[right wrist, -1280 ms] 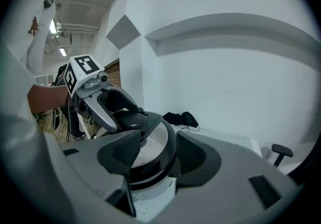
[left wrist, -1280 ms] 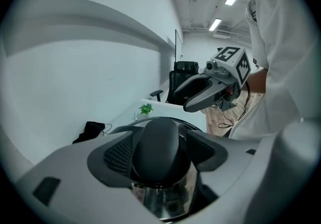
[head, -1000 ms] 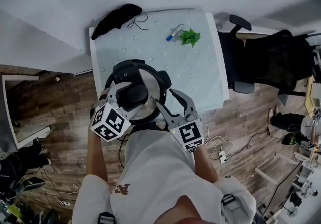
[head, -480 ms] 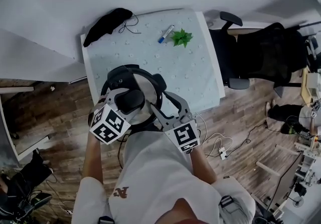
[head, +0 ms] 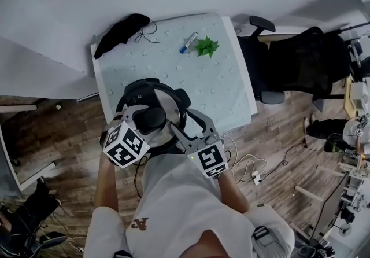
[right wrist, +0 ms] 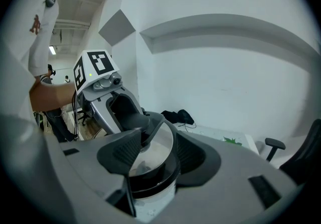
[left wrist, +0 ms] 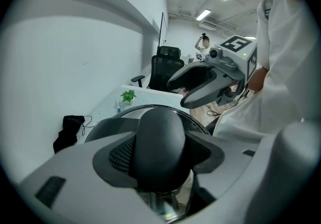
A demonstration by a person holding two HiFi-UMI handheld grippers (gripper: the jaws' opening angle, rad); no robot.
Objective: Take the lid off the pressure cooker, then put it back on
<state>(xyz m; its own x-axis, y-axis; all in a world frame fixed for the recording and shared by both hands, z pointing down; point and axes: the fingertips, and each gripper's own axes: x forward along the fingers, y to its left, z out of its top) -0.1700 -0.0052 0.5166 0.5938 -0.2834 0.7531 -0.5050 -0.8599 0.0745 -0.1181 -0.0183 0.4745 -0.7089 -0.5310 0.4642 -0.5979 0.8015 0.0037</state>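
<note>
The pressure cooker [head: 151,113] stands at the near left corner of the pale table [head: 219,89], with its shiny lid [right wrist: 153,150] on top. My left gripper [head: 149,114] comes in from the near left and is shut on the lid's black knob [left wrist: 160,140], a pad on each side of it. My right gripper [head: 177,127] reaches in from the near right. Its jaws stand apart with the cooker's near rim [right wrist: 150,180] in the gap. I cannot tell whether its pads touch the rim.
Along the table's far edge lie a black cloth with a cord [head: 121,32], a blue marker [head: 187,43] and a green plant sprig [head: 206,46]. A black office chair [head: 295,60] stands right of the table. Cables [head: 254,176] lie on the wooden floor.
My left gripper's jaws have closed in on the knob. The cooker keeps its place on the table, and the right gripper has barely moved.
</note>
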